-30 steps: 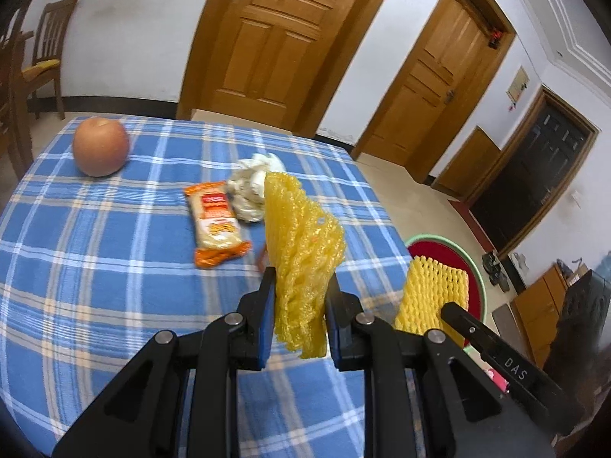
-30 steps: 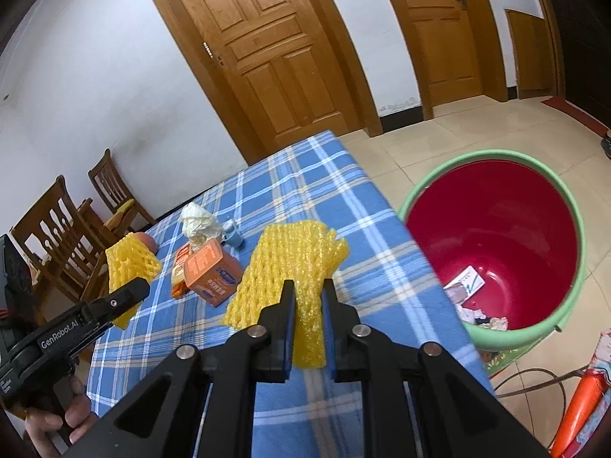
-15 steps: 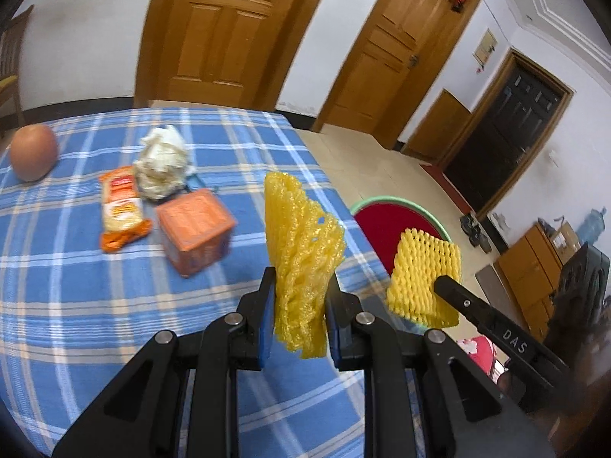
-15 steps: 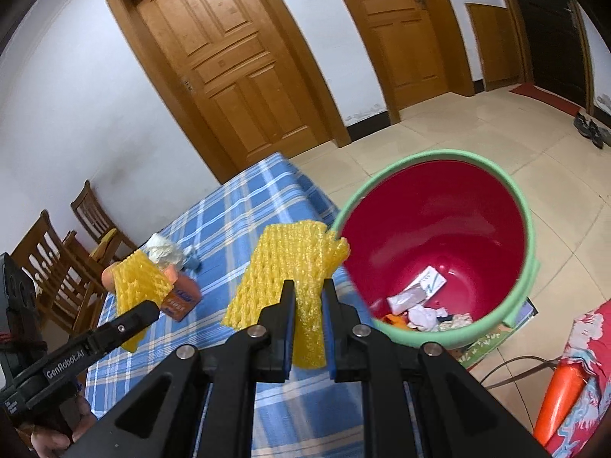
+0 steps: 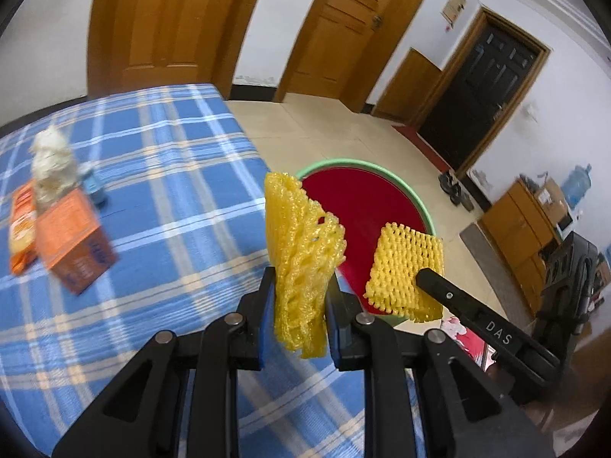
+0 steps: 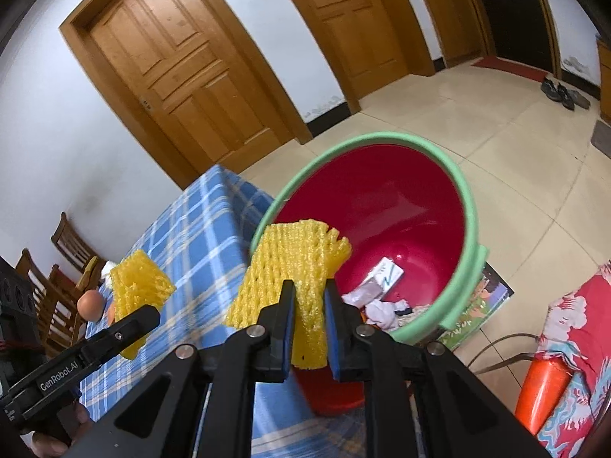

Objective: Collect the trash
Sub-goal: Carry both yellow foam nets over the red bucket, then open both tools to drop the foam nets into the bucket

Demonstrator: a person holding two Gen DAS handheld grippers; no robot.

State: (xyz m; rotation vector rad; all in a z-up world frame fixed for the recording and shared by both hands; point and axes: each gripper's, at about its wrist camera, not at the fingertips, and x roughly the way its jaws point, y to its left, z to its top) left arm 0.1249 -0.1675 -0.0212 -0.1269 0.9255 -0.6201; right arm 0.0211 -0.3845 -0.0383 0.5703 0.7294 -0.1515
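My left gripper is shut on a yellow foam fruit net, held over the table's right edge. My right gripper is shut on a second yellow foam net, held at the near rim of the red bin with a green rim. The right gripper and its net also show in the left wrist view, over the bin. The left net shows in the right wrist view. Paper scraps lie in the bin's bottom.
On the blue plaid tablecloth lie an orange box, an orange snack packet, a crumpled white tissue and a small blue cap. An apple sits near wooden chairs. An orange object stands on the floor.
Both grippers have swung right from over the table toward the bin, each still holding its net. The right net now hangs at the bin's rim.
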